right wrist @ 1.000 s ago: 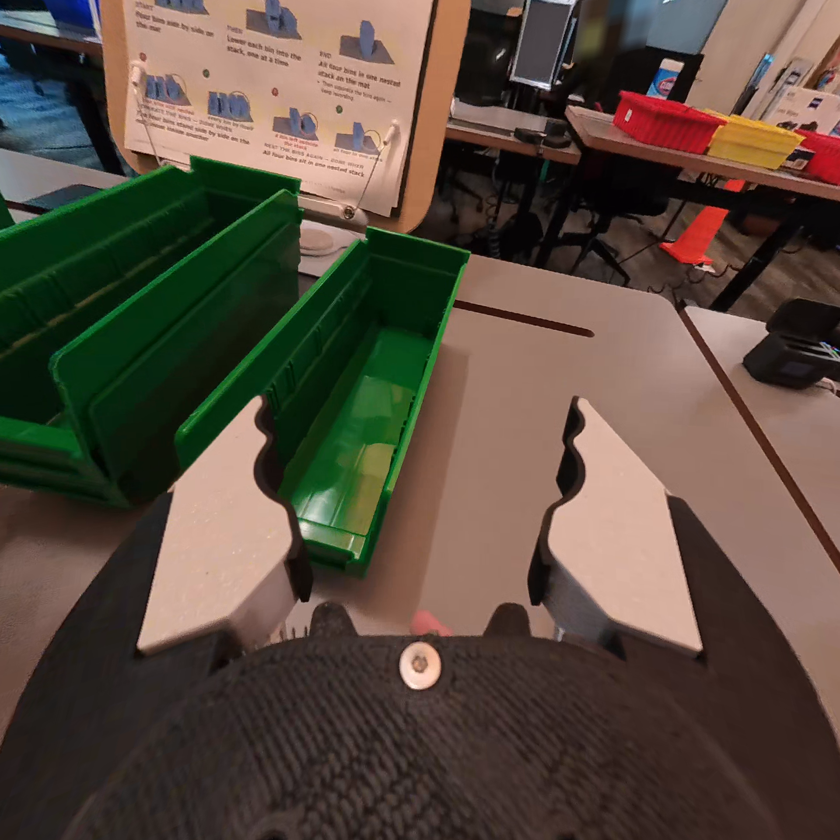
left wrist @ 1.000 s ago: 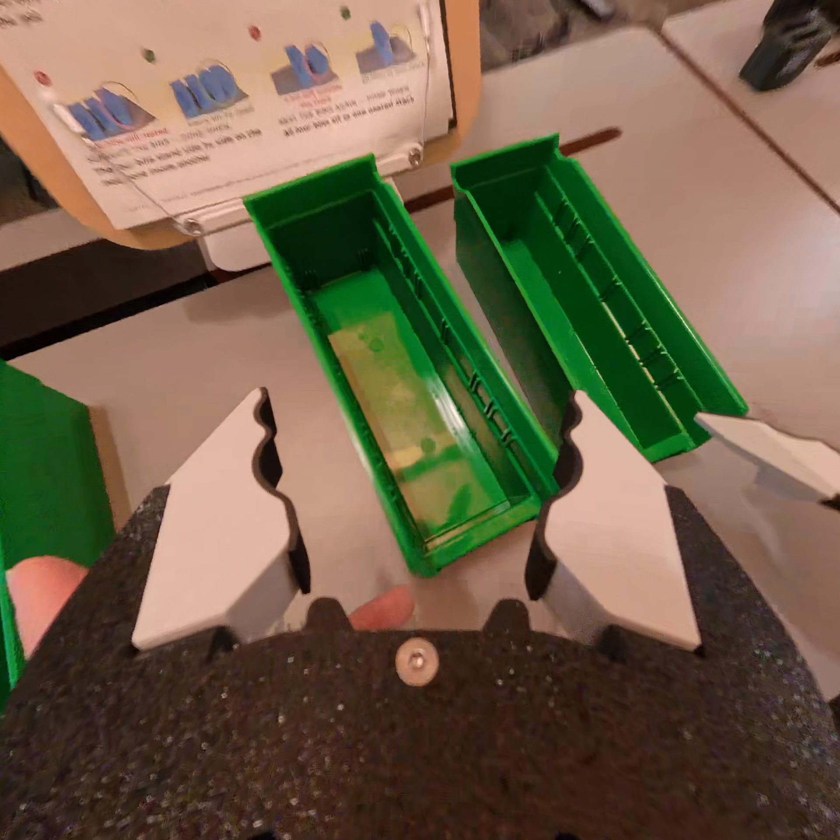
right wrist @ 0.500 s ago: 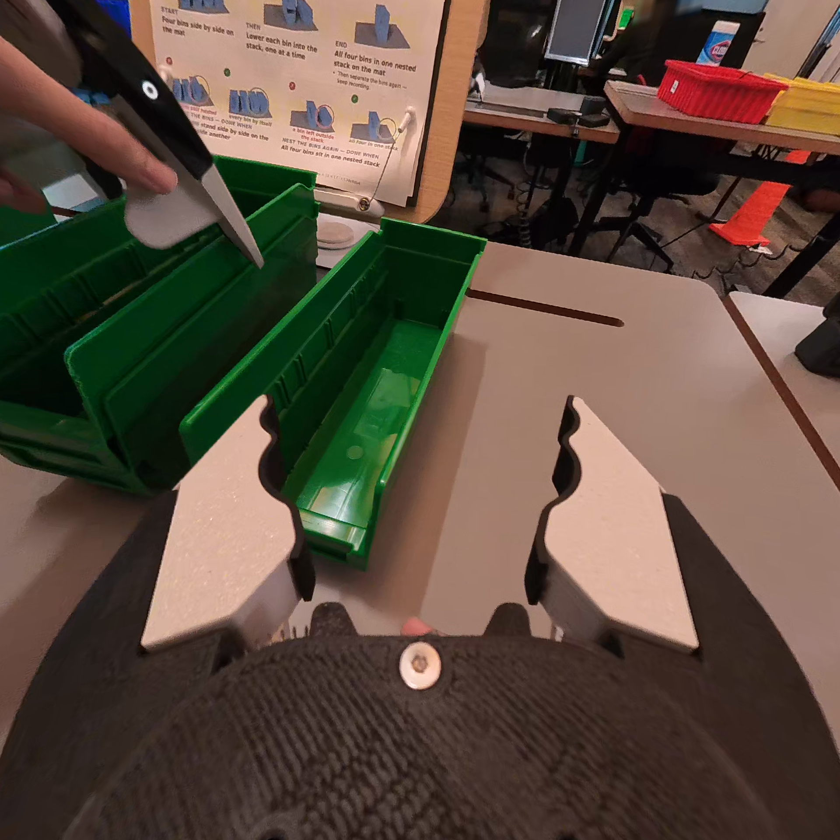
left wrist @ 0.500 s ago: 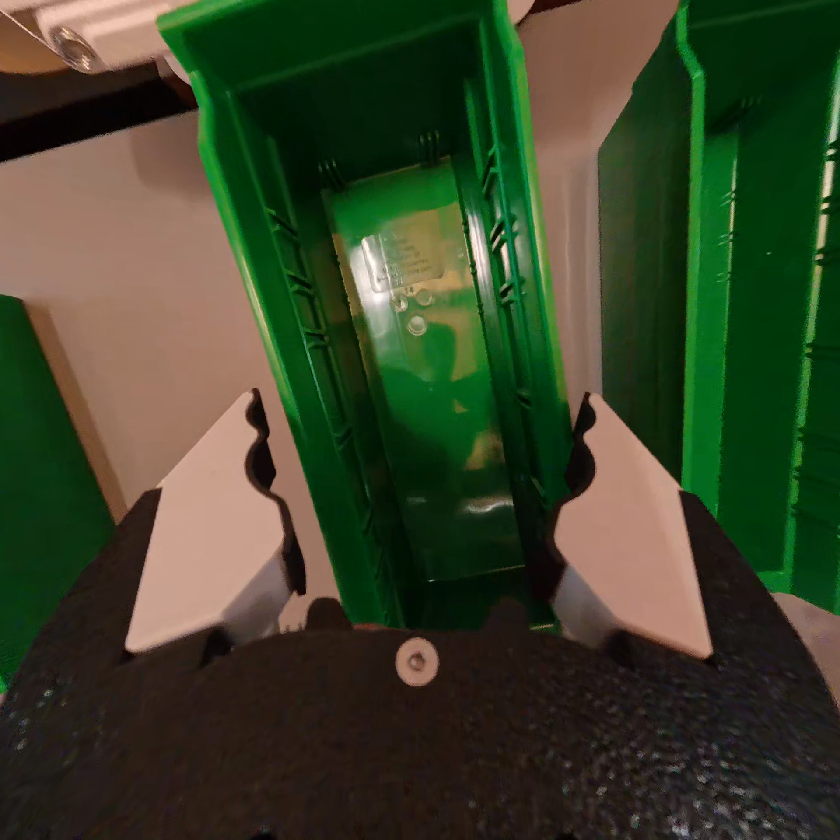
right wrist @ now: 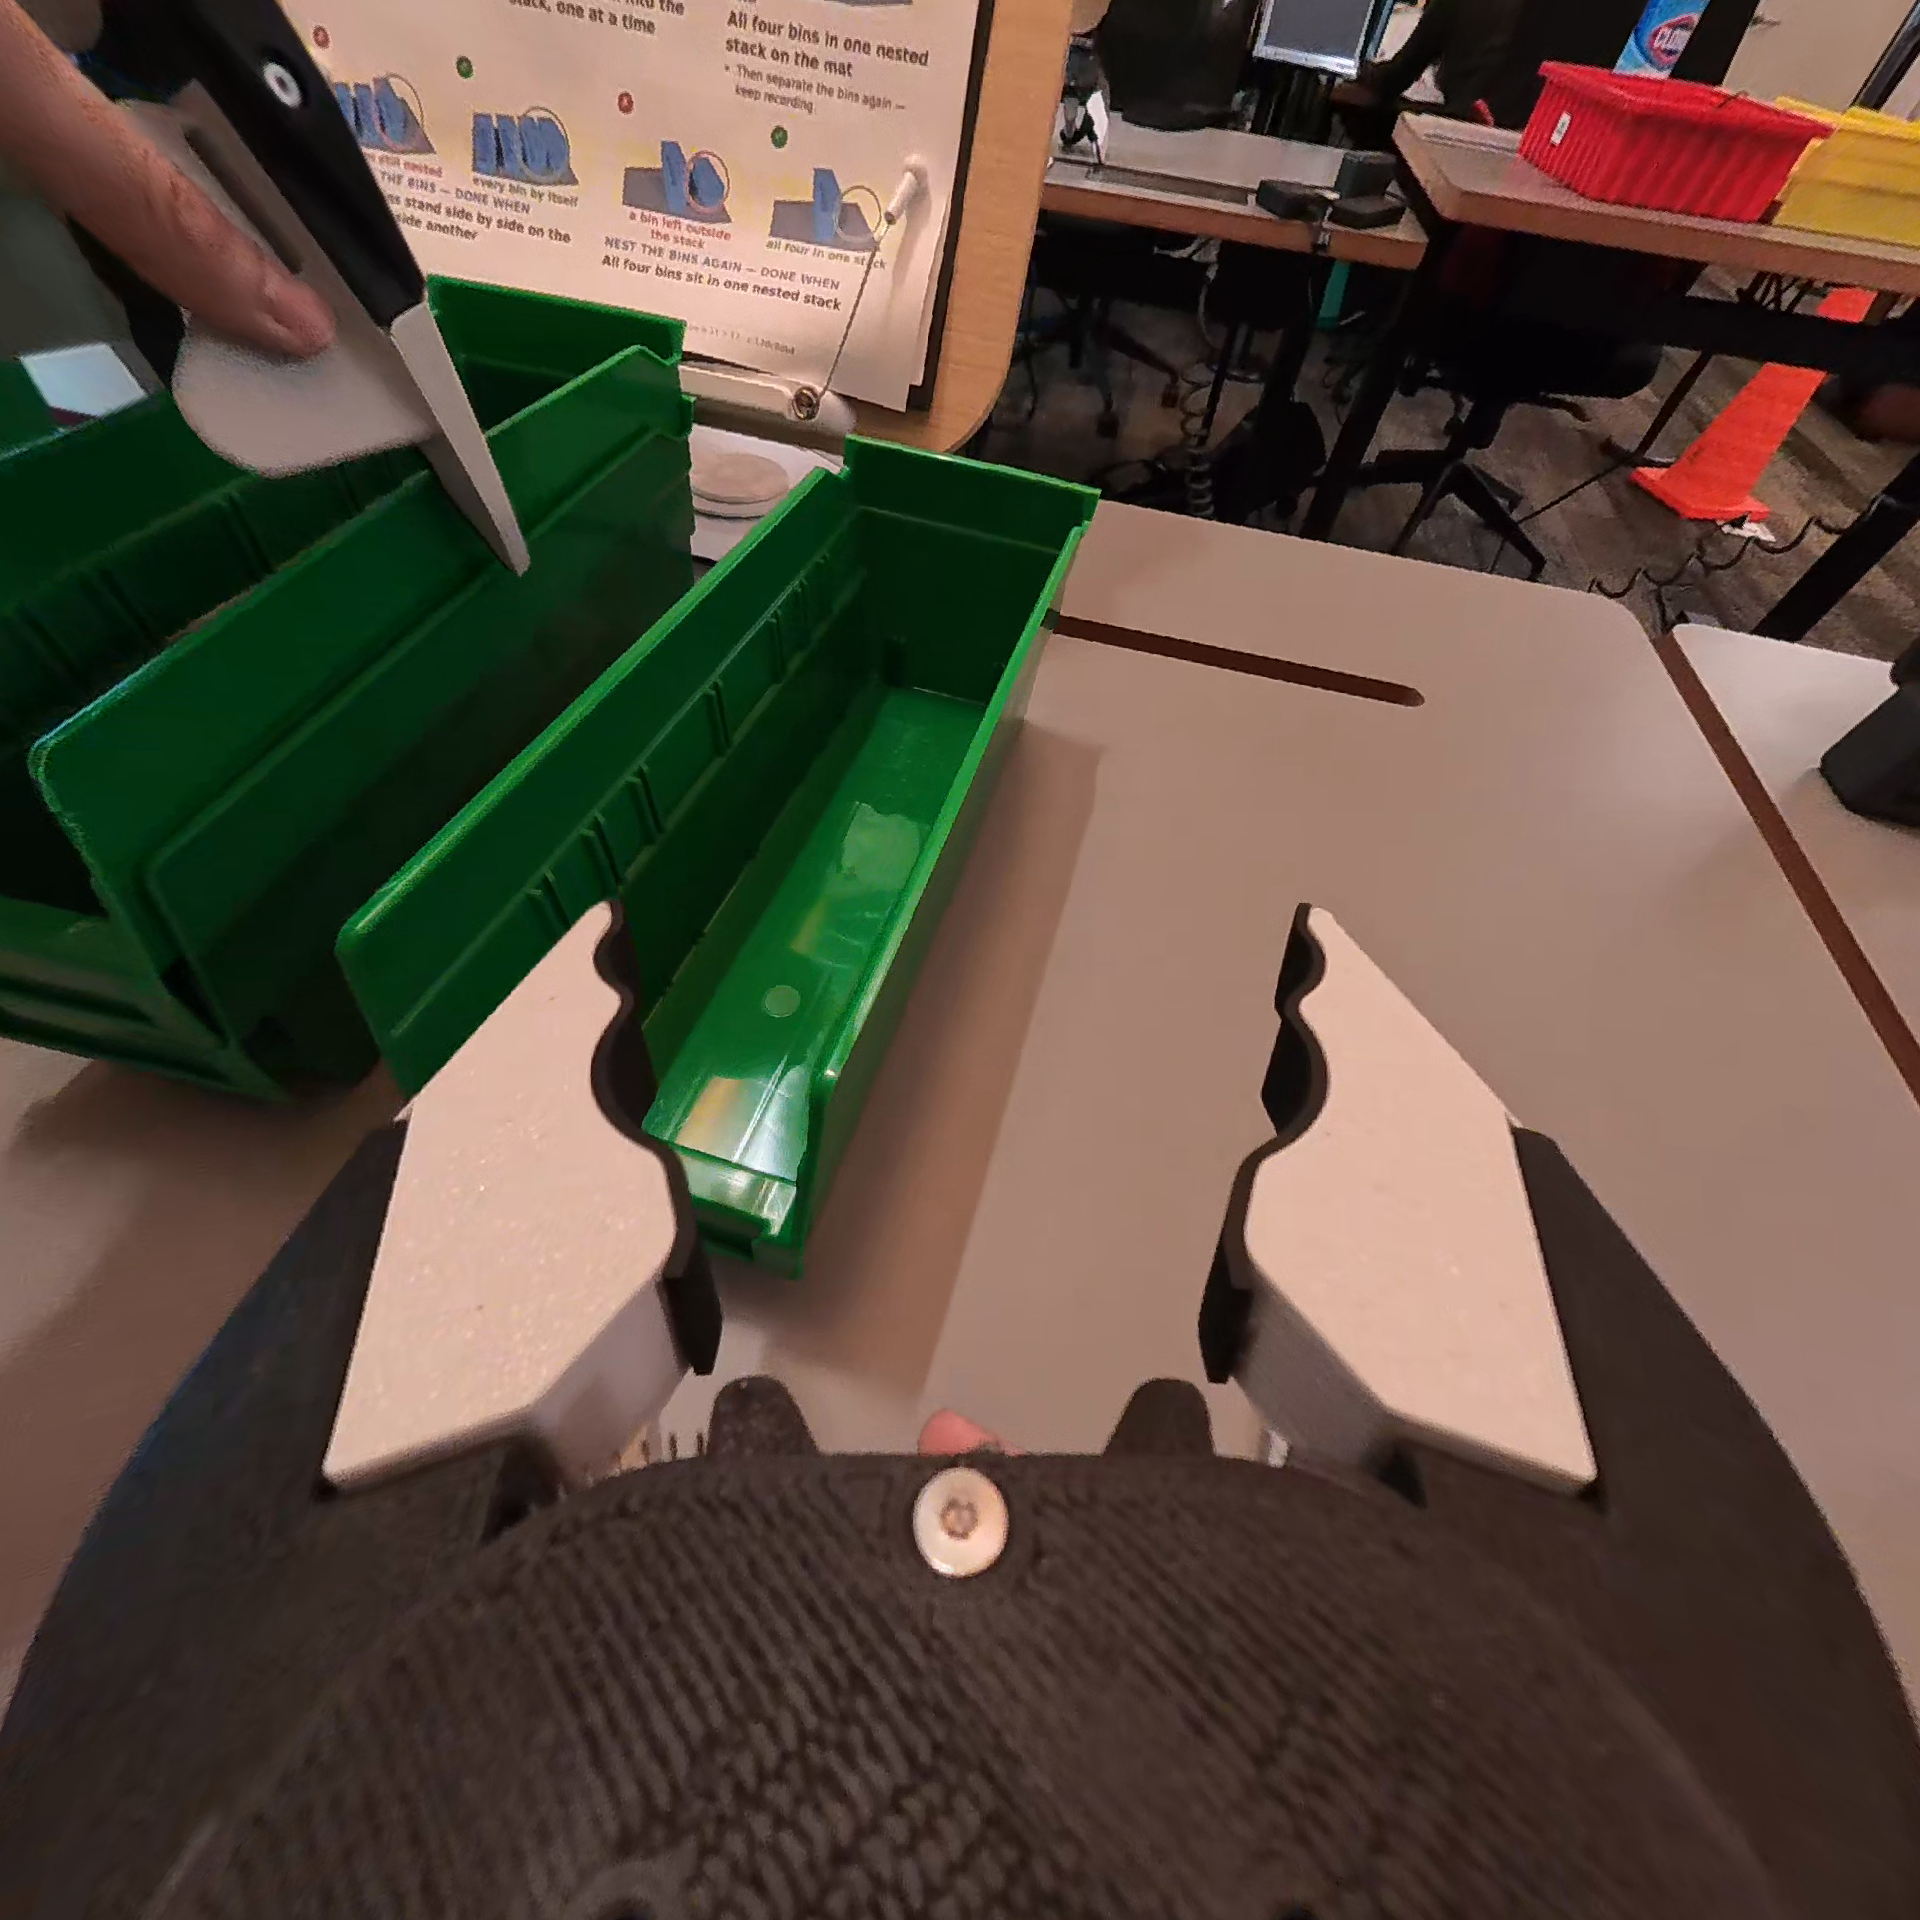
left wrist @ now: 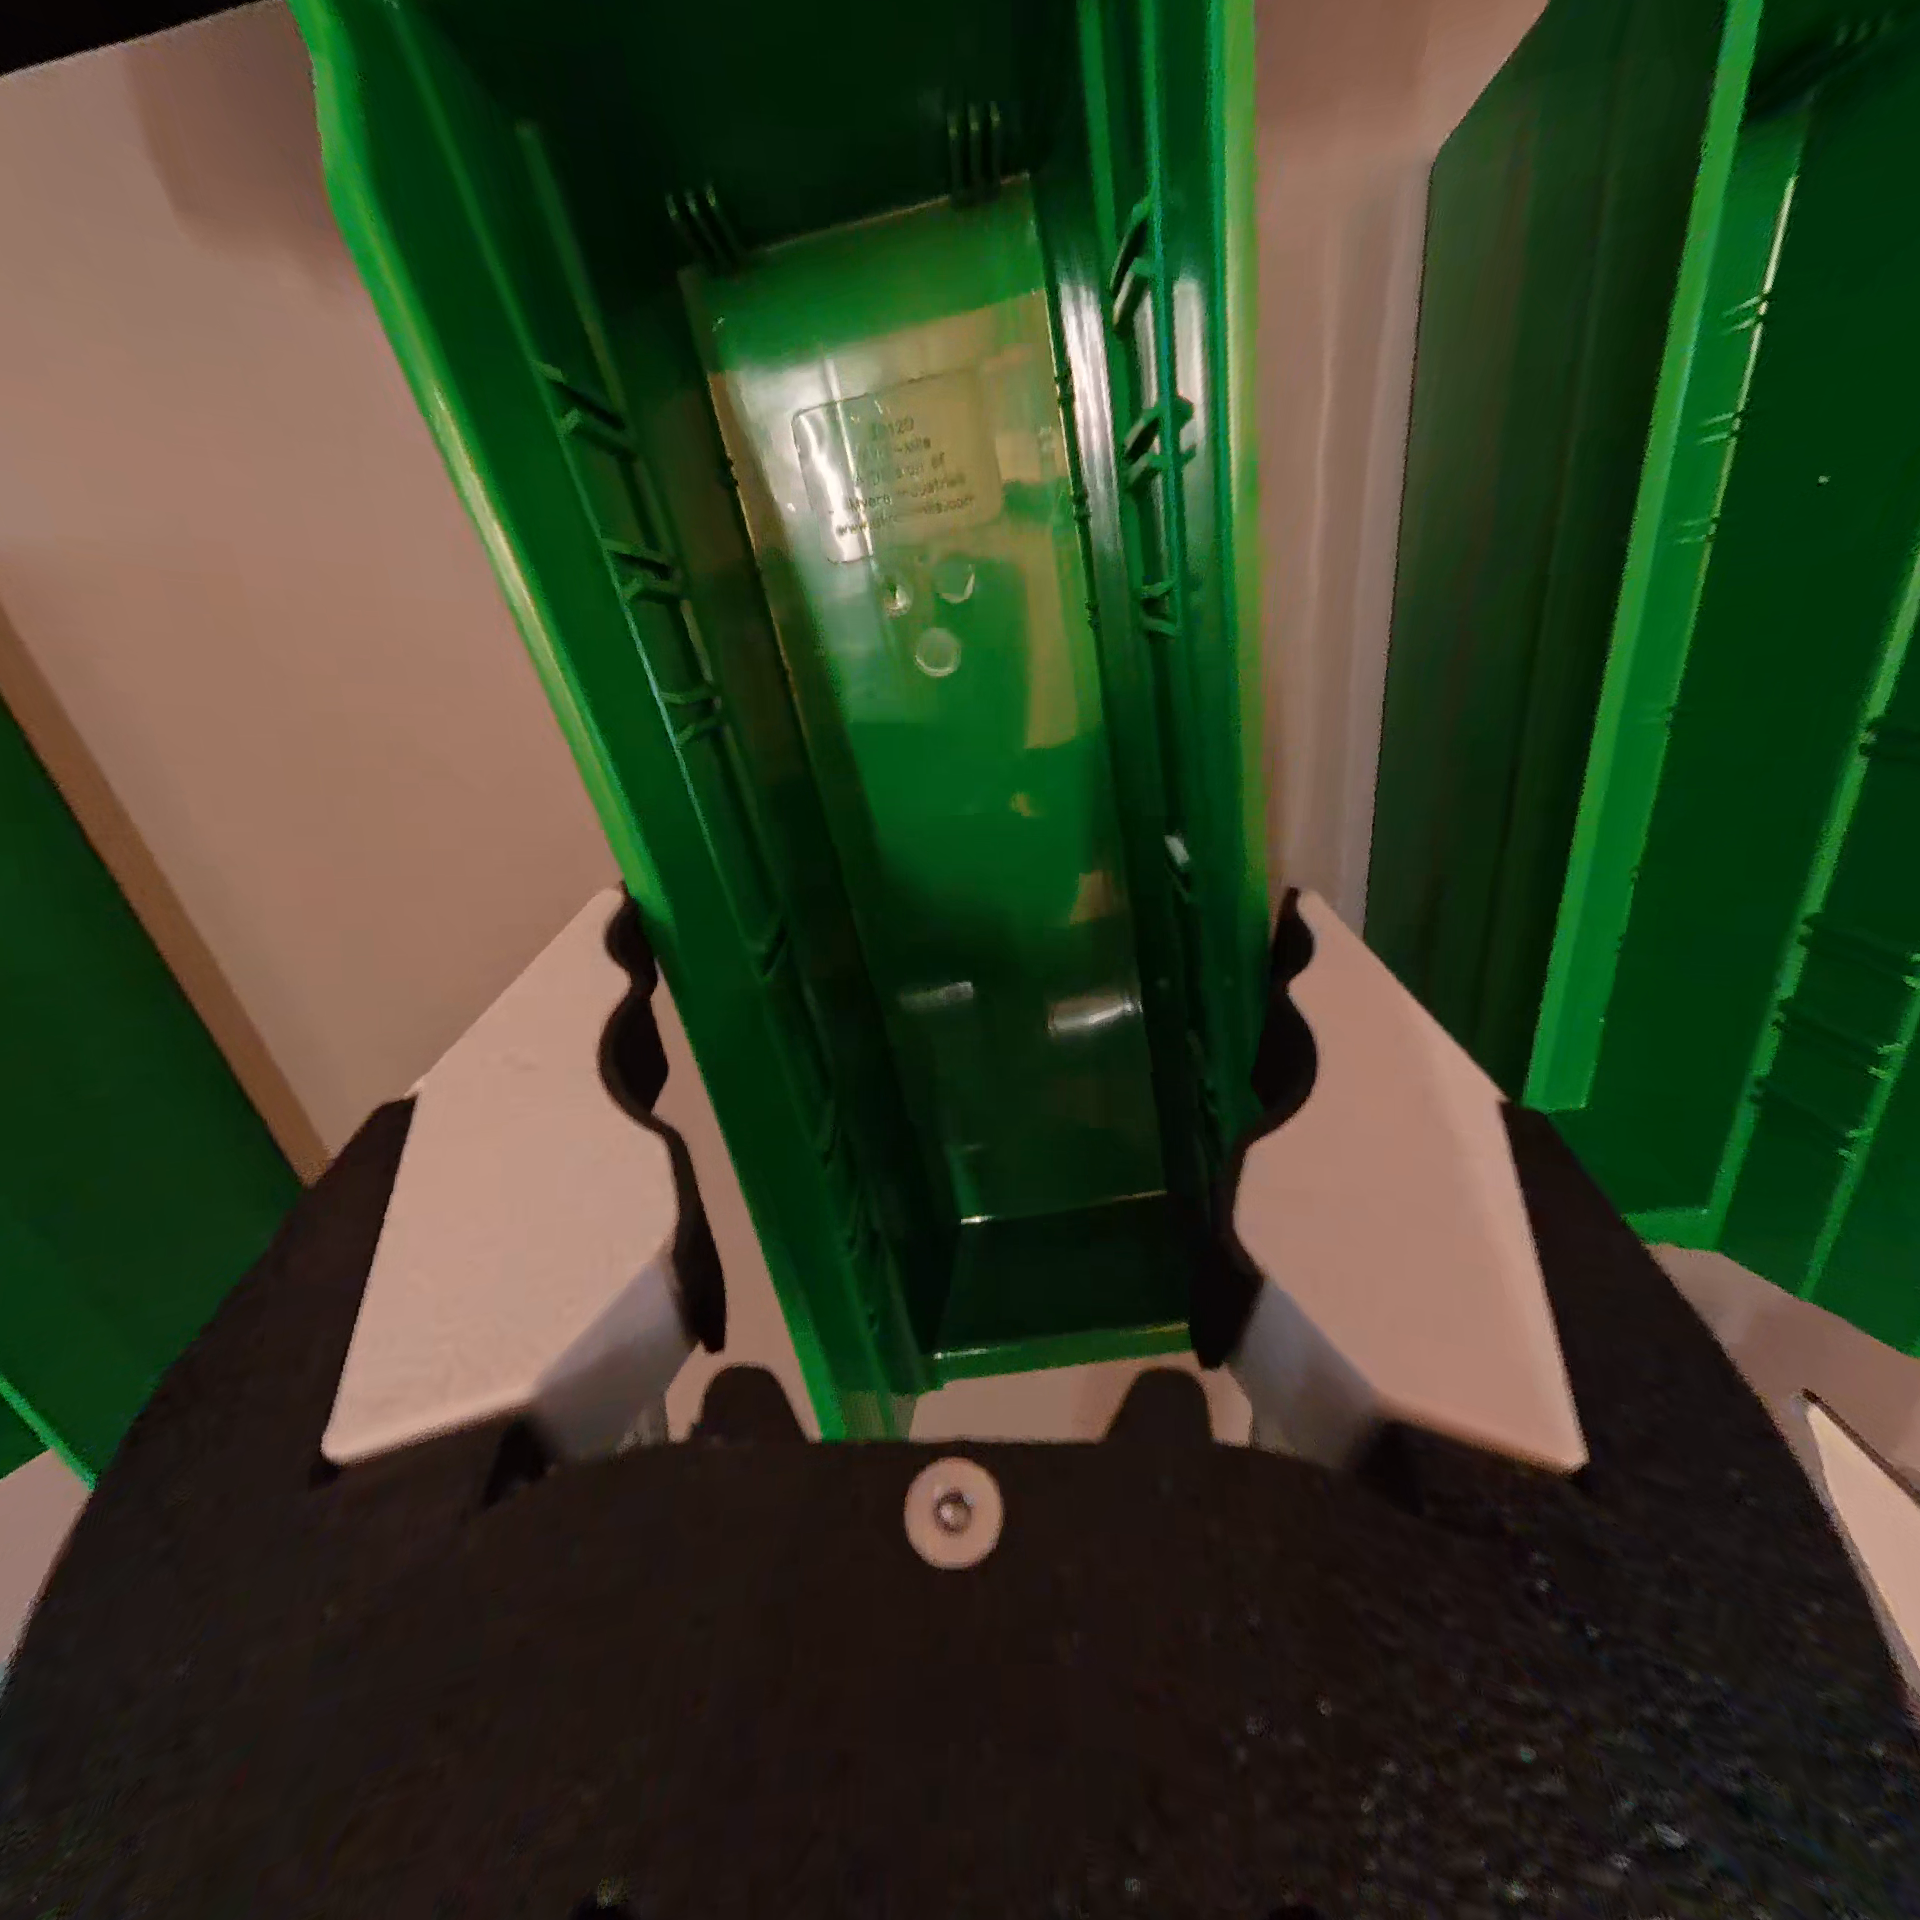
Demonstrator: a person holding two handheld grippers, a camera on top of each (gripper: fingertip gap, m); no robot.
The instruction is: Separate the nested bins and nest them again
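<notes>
Straddling the near end of a green bin (left wrist: 966,727), the left hand-held gripper (left wrist: 951,1122) is spread, fingers just outside its walls. Right of that bin, the right hand-held gripper (right wrist: 951,1132) hangs spread over the counter (right wrist: 1351,935) beside another bin (right wrist: 831,831).

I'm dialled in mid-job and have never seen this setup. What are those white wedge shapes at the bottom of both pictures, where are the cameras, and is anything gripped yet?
No robot here: a person holds a two-finger gripper in each hand, with a camera on each looking along its fingers. The white wedges are those fingers. The left wrist view shows the left gripper straddling the near end of a narrow green bin, one finger outside each side wall; whether it already pinches is unclear. The right wrist view shows the right gripper open and empty over the grey table, beside another green bin. Top left there, the person's hand holds the left gripper.
</notes>
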